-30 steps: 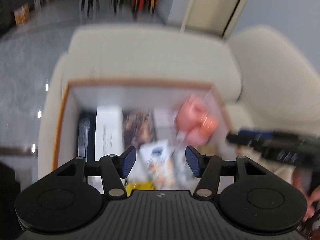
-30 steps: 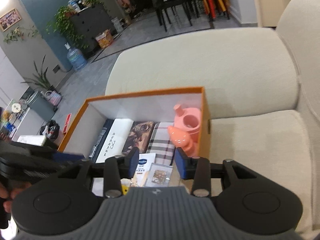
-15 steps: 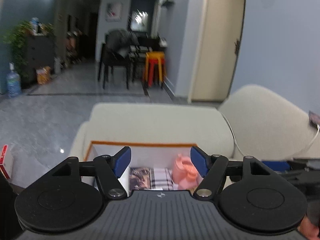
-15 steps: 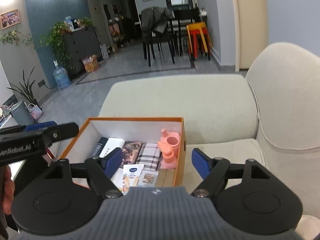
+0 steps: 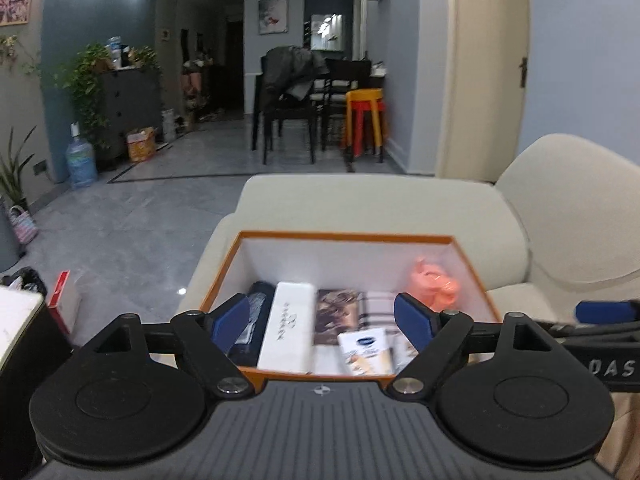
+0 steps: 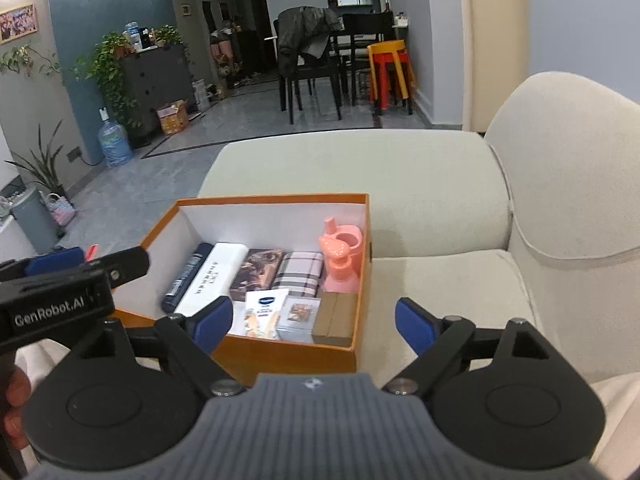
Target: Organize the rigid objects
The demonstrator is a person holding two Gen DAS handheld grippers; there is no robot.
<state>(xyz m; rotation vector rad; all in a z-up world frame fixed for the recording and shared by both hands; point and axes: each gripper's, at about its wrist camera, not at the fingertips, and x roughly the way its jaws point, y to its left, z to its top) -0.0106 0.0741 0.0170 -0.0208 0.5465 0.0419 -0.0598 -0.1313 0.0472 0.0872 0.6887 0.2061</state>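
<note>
An orange box [image 6: 272,199] with white inner walls sits on the cream sofa [image 6: 420,184]. Packed inside are a dark slim case [image 6: 186,276], a long white box [image 6: 216,276], a brown patterned box [image 6: 256,268], a plaid box [image 6: 300,274], a pink watering can [image 6: 340,256], a small white carton [image 6: 264,312] and a brown cardboard box [image 6: 334,318]. My right gripper [image 6: 314,323] hovers over the box's near edge, its jaws opening with nothing between them. My left gripper [image 5: 322,322] hangs above the near side of the same box [image 5: 344,236], also opening and holding nothing.
The sofa's backrest [image 6: 560,160] rises on the right. Grey floor [image 5: 120,220] lies to the left, with a water bottle [image 5: 81,160], dark chairs [image 5: 288,108] and stacked stools [image 5: 364,120] beyond. The left tool's black body [image 6: 52,304] crosses the right wrist view.
Both grippers have drawn back from inside the box and tilted upward, so the room beyond now shows. Both pairs of jaws have spread much wider.
</note>
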